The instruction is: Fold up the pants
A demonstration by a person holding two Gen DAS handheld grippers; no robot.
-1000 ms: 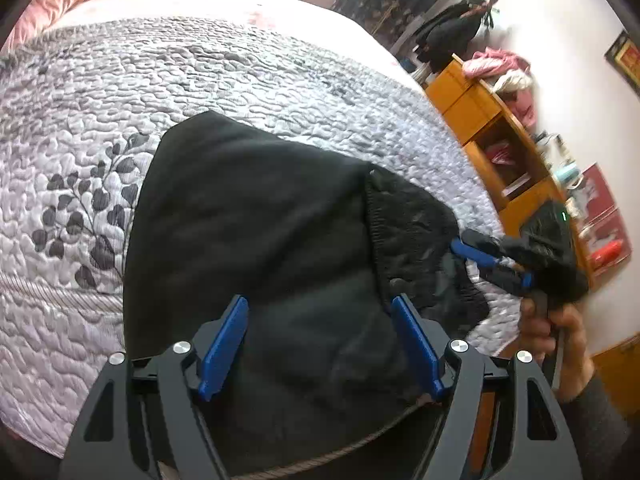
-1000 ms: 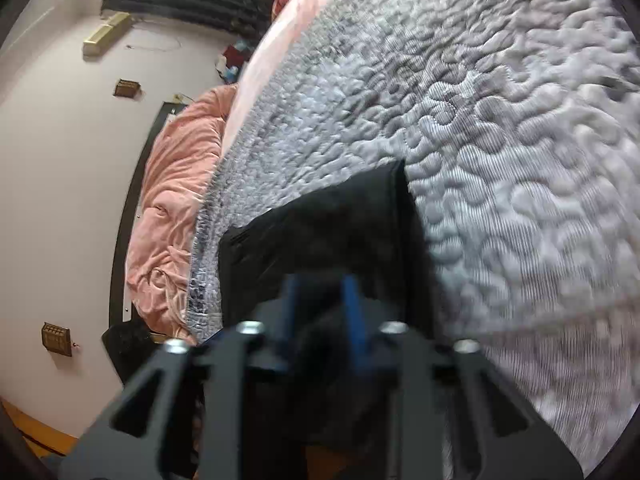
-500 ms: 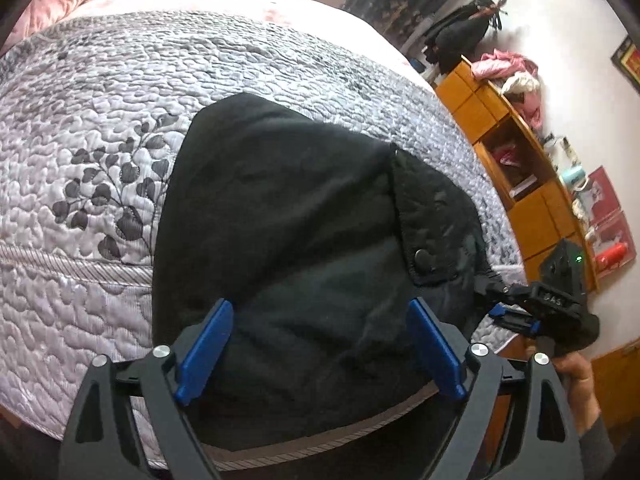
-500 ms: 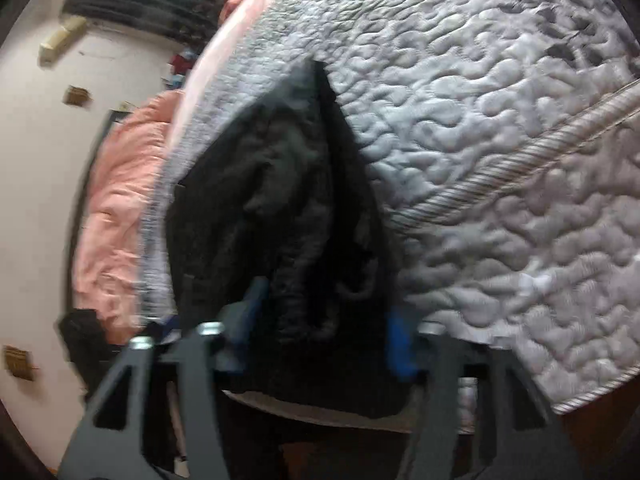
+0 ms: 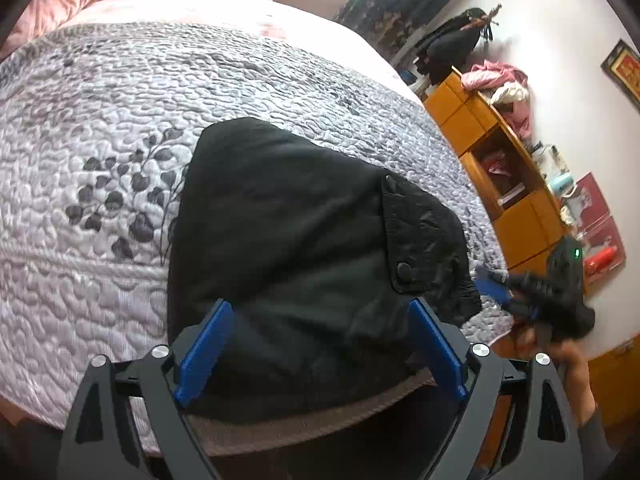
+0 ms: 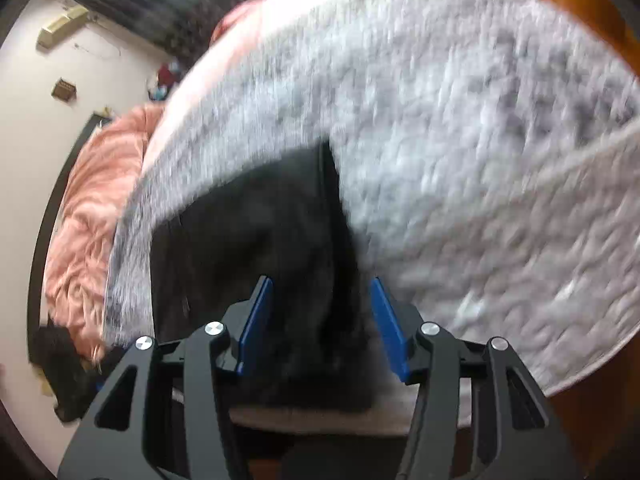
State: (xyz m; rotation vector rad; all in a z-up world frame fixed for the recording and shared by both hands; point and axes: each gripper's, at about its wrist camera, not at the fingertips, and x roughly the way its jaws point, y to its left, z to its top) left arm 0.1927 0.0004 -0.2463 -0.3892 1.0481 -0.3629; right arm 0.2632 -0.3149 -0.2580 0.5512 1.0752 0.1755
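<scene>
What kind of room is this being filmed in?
Most likely a bedroom in a home. Black pants lie on a bed covered by a grey quilted bedspread, pink bedding is bunched at its far end, and an orange wooden cabinet holds piled clothes.

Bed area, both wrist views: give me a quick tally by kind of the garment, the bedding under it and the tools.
Black pants: 1
Grey quilted bedspread: 1
Pink blanket: 1
Tools: 2, left tool and right tool, its jaws opening, both off the pants
Total: 5
</scene>
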